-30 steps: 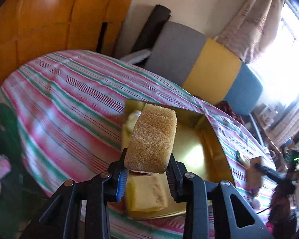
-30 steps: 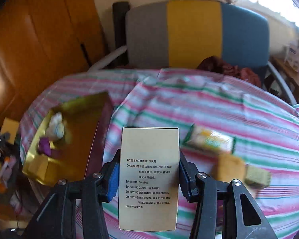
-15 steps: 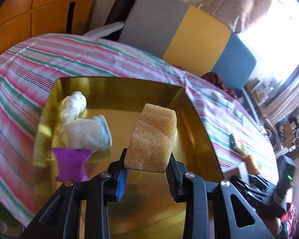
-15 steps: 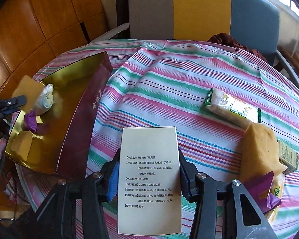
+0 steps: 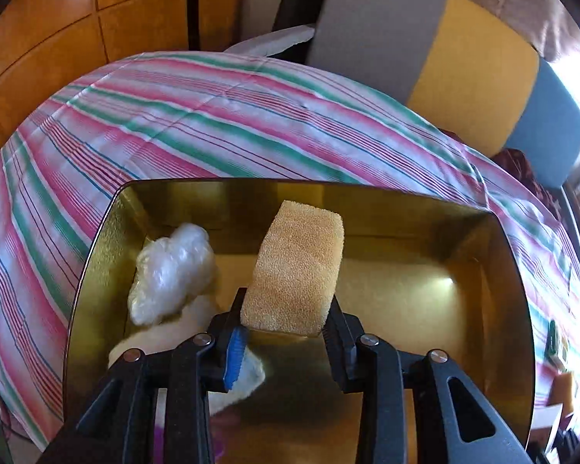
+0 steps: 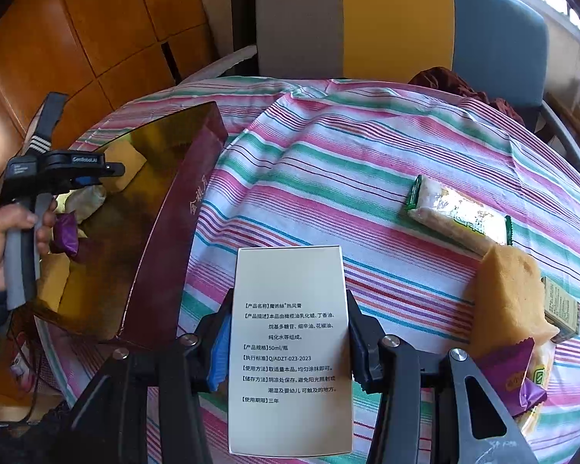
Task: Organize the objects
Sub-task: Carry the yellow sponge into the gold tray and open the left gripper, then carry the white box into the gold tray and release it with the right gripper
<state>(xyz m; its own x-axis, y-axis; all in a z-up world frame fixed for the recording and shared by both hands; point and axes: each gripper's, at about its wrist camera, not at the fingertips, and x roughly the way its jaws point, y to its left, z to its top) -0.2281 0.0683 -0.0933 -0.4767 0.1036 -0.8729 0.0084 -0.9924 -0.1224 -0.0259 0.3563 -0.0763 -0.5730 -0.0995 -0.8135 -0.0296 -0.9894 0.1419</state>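
My left gripper point(image 5: 286, 332) is shut on a yellow sponge point(image 5: 295, 268) and holds it above the inside of the gold box point(image 5: 495, 270), which lies on the striped tablecloth. A white plastic-wrapped item point(image 5: 170, 270) lies in the box at its left. In the right wrist view the left gripper point(image 6: 112, 172) hovers over the box point(image 6: 181, 208), which has a maroon outer wall. My right gripper point(image 6: 286, 348) is shut on a cream carton with printed text point(image 6: 290, 348), held above the cloth to the right of the box.
On the cloth at right lie a green-ended snack pack point(image 6: 456, 214), a second yellow sponge point(image 6: 510, 297), a purple packet point(image 6: 518, 379) and a small olive carton point(image 6: 560, 309). A grey, yellow and blue chair point(image 6: 398, 23) stands behind the table. A purple packet point(image 6: 65, 236) lies in the box.
The left gripper has moved forward with the sponge, from the box's near end to over its middle. The right gripper has drawn back a little with the carton.
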